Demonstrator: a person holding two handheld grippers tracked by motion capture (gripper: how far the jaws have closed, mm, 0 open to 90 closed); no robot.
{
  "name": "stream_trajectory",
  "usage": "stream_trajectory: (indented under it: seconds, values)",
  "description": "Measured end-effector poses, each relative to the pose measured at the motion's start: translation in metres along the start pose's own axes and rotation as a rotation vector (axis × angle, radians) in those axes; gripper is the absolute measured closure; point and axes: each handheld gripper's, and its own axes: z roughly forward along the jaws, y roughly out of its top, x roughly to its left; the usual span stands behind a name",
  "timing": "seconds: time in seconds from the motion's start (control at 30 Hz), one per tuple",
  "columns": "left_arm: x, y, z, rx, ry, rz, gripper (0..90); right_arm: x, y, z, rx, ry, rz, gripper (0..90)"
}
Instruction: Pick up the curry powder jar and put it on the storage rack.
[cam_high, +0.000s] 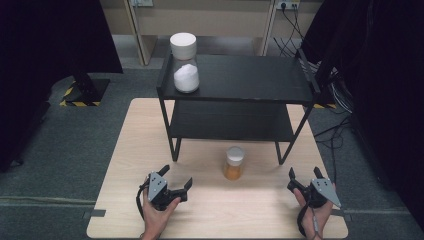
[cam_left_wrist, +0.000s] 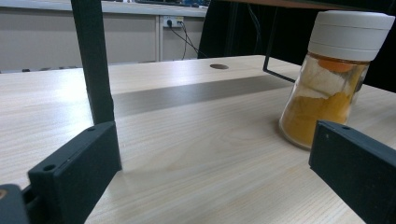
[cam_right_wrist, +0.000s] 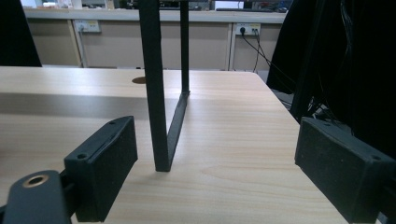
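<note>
A small jar of orange-yellow powder with a white lid (cam_high: 234, 163) stands on the wooden table (cam_high: 125, 165), in front of a black two-tier shelf (cam_high: 240, 80). The same jar (cam_left_wrist: 334, 79) appears at the right of the left gripper view. A taller jar of white powder with a white lid (cam_high: 185, 62) stands on the shelf's top board at its left end. My left gripper (cam_high: 176, 176) rests open near the table's front, left of the small jar, with nothing between its jaws. My right gripper (cam_high: 305, 173) rests open at the front right, its jaws facing the shelf's right leg (cam_right_wrist: 156, 93).
The shelf's lower board (cam_high: 230, 122) is bare. Its front legs (cam_left_wrist: 95, 65) stand on the table just ahead of both grippers. Grey carpet surrounds the table, with cables (cam_high: 335, 95) on the floor at the right and dark panels on both sides.
</note>
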Motion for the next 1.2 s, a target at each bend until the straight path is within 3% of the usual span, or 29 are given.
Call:
stream_trajectory:
  seconds: [0.1,0.23,0.53,0.87,1.2]
  values:
    - [0.0,0.0,0.001,0.0,0.003,-0.001,1.1,-0.001,-0.001,-0.003,-0.01,0.006,0.043,13.3]
    - [0.0,0.001,0.001,0.004,0.001,0.006,1.1,0.003,0.005,-0.01,-0.063,0.037,0.048,13.3]
    - [0.0,0.001,0.001,0.004,0.001,0.008,1.1,0.022,0.021,-0.02,-0.139,0.188,0.084,13.1]
    - [0.0,0.002,0.002,0.009,0.001,0.015,1.0,0.06,0.027,-0.003,-0.127,0.327,0.048,13.1]
    - [0.0,0.002,0.002,0.009,-0.001,0.019,1.1,0.089,0.031,0.01,-0.119,0.389,0.004,13.2]
